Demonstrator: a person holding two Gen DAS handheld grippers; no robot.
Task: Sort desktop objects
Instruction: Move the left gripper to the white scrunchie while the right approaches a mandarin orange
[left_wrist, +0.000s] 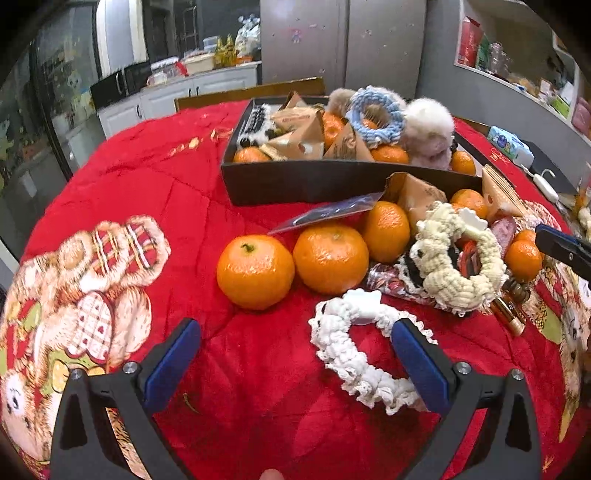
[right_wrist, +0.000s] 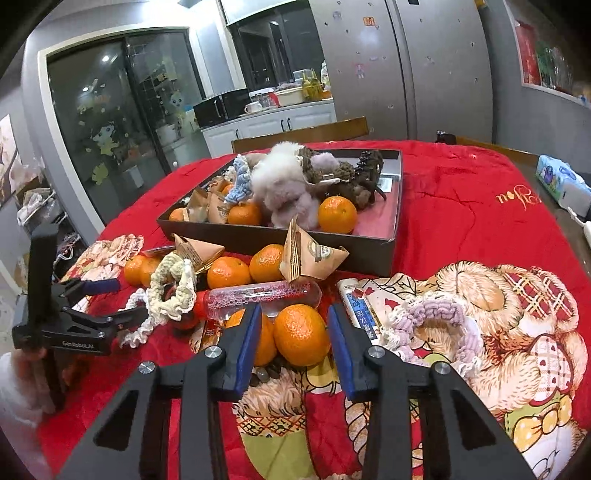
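In the left wrist view my left gripper (left_wrist: 295, 332) stands wide open just above the red cloth. Its right finger lies over a white scrunchie (left_wrist: 354, 354); the left finger is over bare cloth. Three oranges (left_wrist: 255, 271) sit just beyond it. In the right wrist view my right gripper (right_wrist: 293, 321) is narrowed around an orange (right_wrist: 301, 334). The right pad is at the orange's edge and a thin gap shows at the left pad. A second orange (right_wrist: 266, 341) is half hidden behind the left finger. The left gripper (right_wrist: 125, 301) shows at the left, over the white scrunchie (right_wrist: 135, 332).
A black box (right_wrist: 280, 238) at the back holds oranges, paper packets and fluffy scrunchies. Loose on the cloth are a cream scrunchie (right_wrist: 173, 291), a bead-filled bottle (right_wrist: 258, 295), a lavender scrunchie (right_wrist: 432, 321), a white packet (right_wrist: 360, 306) and folded packets (right_wrist: 314, 258). A hand (right_wrist: 22, 373) is at the left.
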